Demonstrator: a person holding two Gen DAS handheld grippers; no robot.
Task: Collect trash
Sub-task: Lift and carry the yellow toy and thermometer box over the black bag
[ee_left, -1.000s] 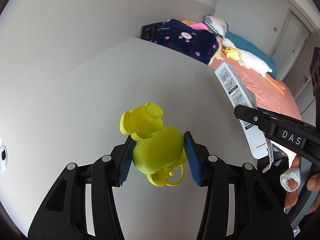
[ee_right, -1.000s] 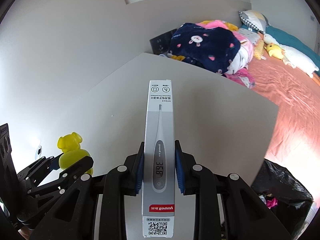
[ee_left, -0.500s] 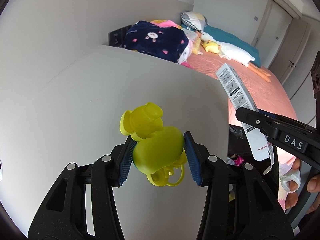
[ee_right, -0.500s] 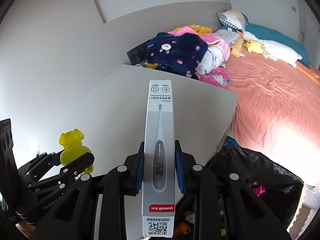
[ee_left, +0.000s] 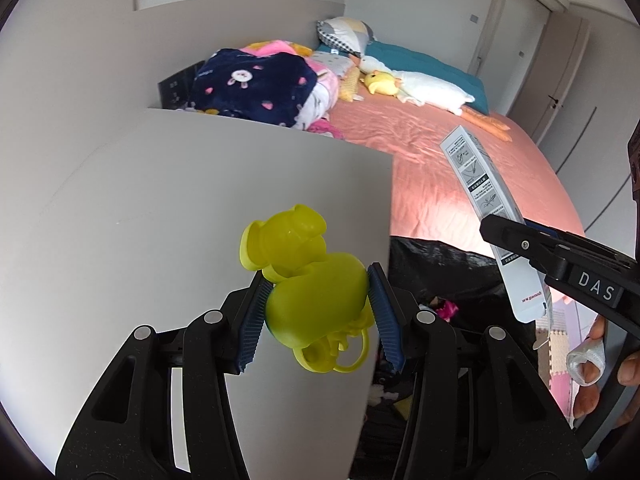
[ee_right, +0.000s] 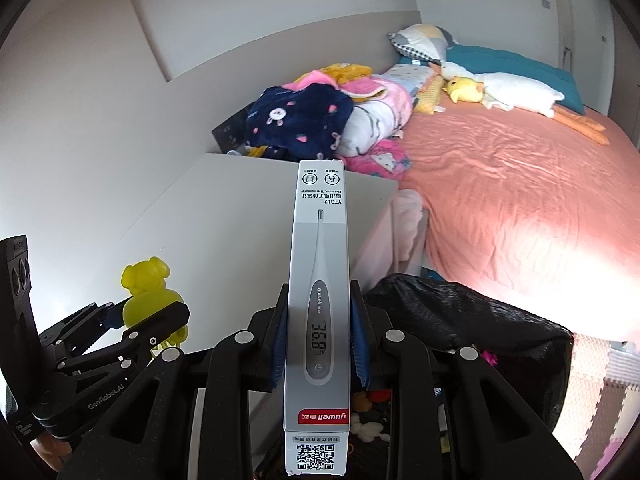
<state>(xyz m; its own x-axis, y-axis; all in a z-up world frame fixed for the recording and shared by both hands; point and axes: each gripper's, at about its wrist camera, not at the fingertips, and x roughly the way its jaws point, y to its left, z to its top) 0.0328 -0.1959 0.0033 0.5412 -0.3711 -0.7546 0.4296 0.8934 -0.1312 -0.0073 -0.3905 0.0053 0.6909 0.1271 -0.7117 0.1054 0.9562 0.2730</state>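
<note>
Above the black trash bag (ee_right: 460,320), left tool (ee_left: 318,312) clamping yellow toy (ee_left: 312,292), right tool (ee_right: 318,344) clamping thermometer box (ee_right: 318,280).

A home bedroom: a bed (ee_right: 520,200) with a salmon sheet, pillows (ee_right: 424,40), plush toys (ee_right: 516,90), piled blankets (ee_right: 304,120), and foam floor mats (ee_right: 600,392).
</note>
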